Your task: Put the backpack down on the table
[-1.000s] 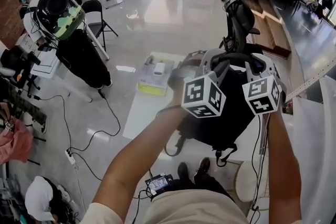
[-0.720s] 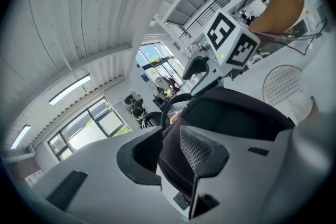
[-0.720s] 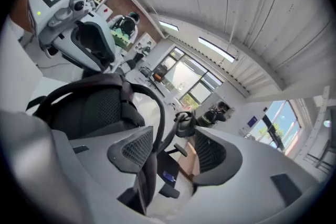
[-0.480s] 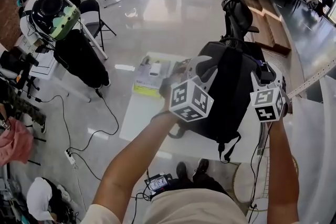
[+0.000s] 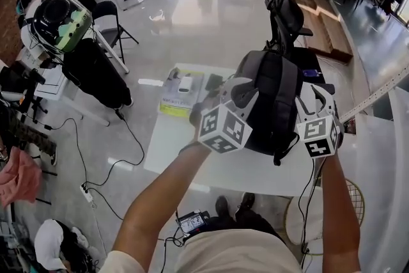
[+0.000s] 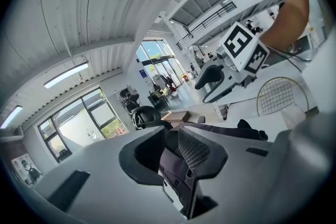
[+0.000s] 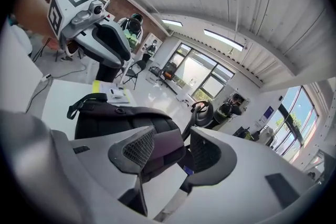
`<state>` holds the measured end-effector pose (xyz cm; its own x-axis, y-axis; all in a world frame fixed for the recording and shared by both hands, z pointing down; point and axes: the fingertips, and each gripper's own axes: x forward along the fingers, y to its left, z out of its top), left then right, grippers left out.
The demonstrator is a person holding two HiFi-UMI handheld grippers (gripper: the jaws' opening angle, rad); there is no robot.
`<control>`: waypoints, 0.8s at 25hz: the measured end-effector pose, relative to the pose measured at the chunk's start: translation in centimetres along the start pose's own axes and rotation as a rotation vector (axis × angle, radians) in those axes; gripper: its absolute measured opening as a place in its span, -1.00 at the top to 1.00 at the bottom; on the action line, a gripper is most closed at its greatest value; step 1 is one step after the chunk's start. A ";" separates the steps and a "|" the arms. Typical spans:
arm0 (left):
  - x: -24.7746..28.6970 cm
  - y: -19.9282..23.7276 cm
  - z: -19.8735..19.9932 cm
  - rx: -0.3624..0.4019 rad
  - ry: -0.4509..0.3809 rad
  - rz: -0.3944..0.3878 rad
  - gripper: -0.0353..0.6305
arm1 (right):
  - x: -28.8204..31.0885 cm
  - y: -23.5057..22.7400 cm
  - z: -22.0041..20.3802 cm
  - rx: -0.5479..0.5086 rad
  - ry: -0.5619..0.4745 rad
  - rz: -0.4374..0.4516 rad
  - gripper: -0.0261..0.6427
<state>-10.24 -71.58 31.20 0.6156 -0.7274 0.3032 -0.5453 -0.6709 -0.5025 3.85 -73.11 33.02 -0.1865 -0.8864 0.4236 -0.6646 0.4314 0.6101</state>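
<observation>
Backpack (image 5: 271,99) near side hidden behind left marker cube (image 5: 223,128), right marker cube (image 5: 317,135); booklet (image 5: 169,102) print too small to read.

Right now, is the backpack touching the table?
Touching. In the right gripper view the backpack lies on the white table, its lower edge meeting the surface with no gap.
</observation>
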 end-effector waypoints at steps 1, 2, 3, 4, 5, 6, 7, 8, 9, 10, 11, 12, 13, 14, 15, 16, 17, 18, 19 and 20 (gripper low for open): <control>-0.2 0.0 0.1 -0.005 -0.004 -0.003 0.64 | -0.2 0.2 0.2 0.006 -0.011 0.008 0.26; -0.4 0.0 0.2 -0.010 -0.008 -0.008 0.64 | -0.4 0.5 0.5 0.010 -0.023 0.018 0.26; -0.7 -0.1 0.5 -0.014 -0.013 -0.015 0.65 | -0.7 0.8 0.8 0.013 -0.035 0.030 0.28; -1.1 -0.3 0.8 -0.017 -0.019 -0.022 0.65 | -0.9 1.1 1.2 0.014 -0.046 0.044 0.36; -1.5 -0.4 1.1 -0.017 -0.027 -0.029 0.67 | -1.3 1.5 1.5 0.014 -0.059 0.059 0.52; -2.0 -0.6 1.4 -0.015 -0.035 -0.035 0.68 | -1.7 1.9 2.0 0.014 -0.073 0.072 0.67; -2.5 -0.7 1.7 -0.012 -0.042 -0.041 0.69 | -2.1 2.2 2.5 0.013 -0.088 0.080 0.70; -3.0 -0.9 2.0 -0.009 -0.049 -0.046 0.70 | -2.5 2.5 2.9 0.011 -0.104 0.087 0.74; -3.4 -1.0 2.3 -0.005 -0.055 -0.049 0.71 | -2.9 2.8 3.4 0.009 -0.118 0.094 0.76; -3.8 -1.1 2.5 -0.002 -0.060 -0.052 0.71 | -3.4 3.2 3.7 0.006 -0.132 0.103 0.78; -4.1 -1.2 2.6 0.000 -0.064 -0.054 0.73 | -3.8 3.5 4.0 0.003 -0.146 0.112 0.80; -4.4 -1.4 2.7 0.003 -0.067 -0.057 0.73 | -4.2 3.8 4.3 0.000 -0.160 0.122 0.81; -4.7 -1.5 2.8 0.005 -0.070 -0.060 0.74 | -4.7 4.2 4.6 -0.006 -0.171 0.135 0.82; -5.1 -1.7 2.9 0.007 -0.072 -0.063 0.75 | -5.2 4.6 4.9 -0.014 -0.180 0.148 0.83; -5.4 -1.8 3.0 0.007 -0.076 -0.066 0.75 | -5.7 4.9 5.2 -0.024 -0.186 0.159 0.83; -5.8 -1.9 3.1 0.006 -0.081 -0.069 0.76 | -6.2 5.2 5.5 -0.033 -0.193 0.167 0.83; -6.3 -1.9 3.4 0.004 -0.089 -0.073 0.77 | -6.7 5.4 5.8 -0.039 -0.201 0.173 0.84; -6.7 -2.0 3.7 0.002 -0.098 -0.077 0.77 | -7.3 5.5 6.2 -0.042 -0.211 0.177 0.84; -7.2 -2.0 4.0 0.000 -0.109 -0.079 0.77 | -7.9 5.5 6.6 -0.043 -0.222 0.181 0.84; -7.7 -2.0 4.4 -0.002 -0.122 -0.082 0.77 | -8.5 5.6 7.0 -0.043 -0.235 0.184 0.84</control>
<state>-11.41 -63.96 26.31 0.7225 -0.6474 0.2425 -0.4915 -0.7277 -0.4784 -3.30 -64.33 28.16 -0.4663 -0.8052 0.3663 -0.5737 0.5905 0.5676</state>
